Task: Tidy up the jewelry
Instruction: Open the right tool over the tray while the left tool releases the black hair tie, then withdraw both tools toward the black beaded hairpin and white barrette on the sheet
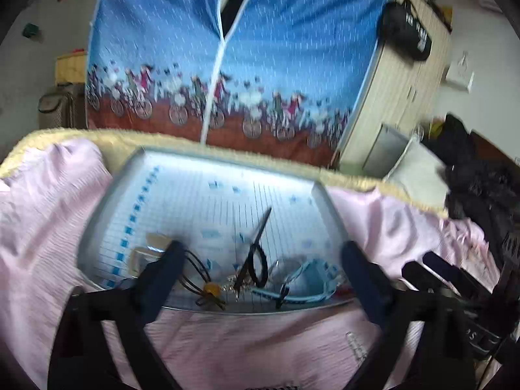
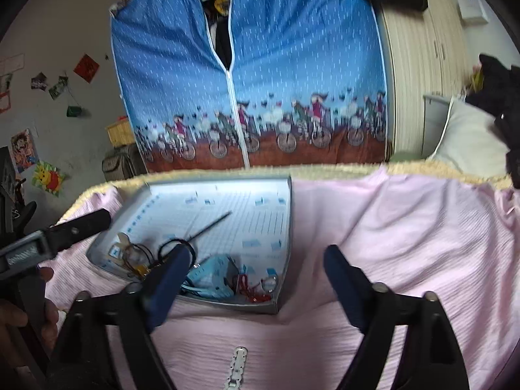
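Nearby, both grippers, left (image 1: 260,260) and right (image 2: 256,260), hover with jaws released over a tray (image 1: 97,221) on the pink bedspread (image 2: 390,227); its blurred jewelry tangle (image 1: 253,276) is partly hidden behind the fingers.

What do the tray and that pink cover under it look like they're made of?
The tray looks like grey plastic or metal, smooth with a dull sheen on its raised rim; blur leaves it open. The pink cover looks like soft woven cloth, matte, finely ribbed and creased into folds.

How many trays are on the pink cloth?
1: a grey tray holding jewelry at the cloth's far edge, ahead of the left gripper and front-left of the right gripper.
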Available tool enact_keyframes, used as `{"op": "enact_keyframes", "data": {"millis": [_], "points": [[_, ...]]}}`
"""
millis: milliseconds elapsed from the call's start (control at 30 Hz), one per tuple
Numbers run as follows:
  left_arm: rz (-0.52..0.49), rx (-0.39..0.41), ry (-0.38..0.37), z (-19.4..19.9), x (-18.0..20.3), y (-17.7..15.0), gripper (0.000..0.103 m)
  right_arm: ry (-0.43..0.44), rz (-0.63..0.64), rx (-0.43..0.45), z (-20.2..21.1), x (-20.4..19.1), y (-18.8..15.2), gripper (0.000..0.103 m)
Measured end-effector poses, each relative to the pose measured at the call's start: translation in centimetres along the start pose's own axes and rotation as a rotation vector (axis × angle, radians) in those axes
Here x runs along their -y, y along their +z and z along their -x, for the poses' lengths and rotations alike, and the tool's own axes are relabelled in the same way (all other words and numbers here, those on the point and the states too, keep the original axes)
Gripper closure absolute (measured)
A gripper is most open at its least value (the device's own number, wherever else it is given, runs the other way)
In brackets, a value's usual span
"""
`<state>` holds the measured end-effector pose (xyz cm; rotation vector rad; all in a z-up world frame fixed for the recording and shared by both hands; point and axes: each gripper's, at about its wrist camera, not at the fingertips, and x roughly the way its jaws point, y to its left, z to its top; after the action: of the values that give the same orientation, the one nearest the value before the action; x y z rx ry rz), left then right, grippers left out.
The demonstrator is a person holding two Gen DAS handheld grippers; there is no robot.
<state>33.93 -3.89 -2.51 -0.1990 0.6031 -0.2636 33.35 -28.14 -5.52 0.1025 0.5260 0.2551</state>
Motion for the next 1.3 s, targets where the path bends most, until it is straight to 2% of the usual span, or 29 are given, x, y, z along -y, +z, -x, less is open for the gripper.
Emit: {"op": "enact_keyframes", "data": {"millis": [33,100,333,500,633,900,1300], "points": [[0.005,0.022,0.000,0.8,0.0,0.1,0.002,0.001,0.005,0.014,0.6,-0.2,0.1,0.006],[0.011,0.072,0.006,2.7,0.0,0.4,0.002,0.012,0.016,0.056,2.2,-0.7,0.3,0.000],[-0.067,0.210,0.056,8.8,1.5,0.7,0.002,0.009,0.071,0.162,6.5,-3.1,1.1,0.000],[-0.061,0.263,0.045,12.5,1.8,-0.5,0.002,-0.015,0.113,0.216,9.7,-4.8,0.6,0.000],[-0.057,0.284,0.056,15.1,1.9,-1.9,0.002,-0.048,0.132,0.231,11.7,-5.8,-0.1,0.000],[-0.062,0.302,0.089,19.4,2.2,-5.1,0.002,-0.058,0.124,0.240,15.6,-7.1,-2.8,0.000],[-0.095,0.287,0.146,22.4,3.0,-9.1,0.002,-0.089,0.138,0.235,19.7,-8.3,-6.7,0.000]]}}
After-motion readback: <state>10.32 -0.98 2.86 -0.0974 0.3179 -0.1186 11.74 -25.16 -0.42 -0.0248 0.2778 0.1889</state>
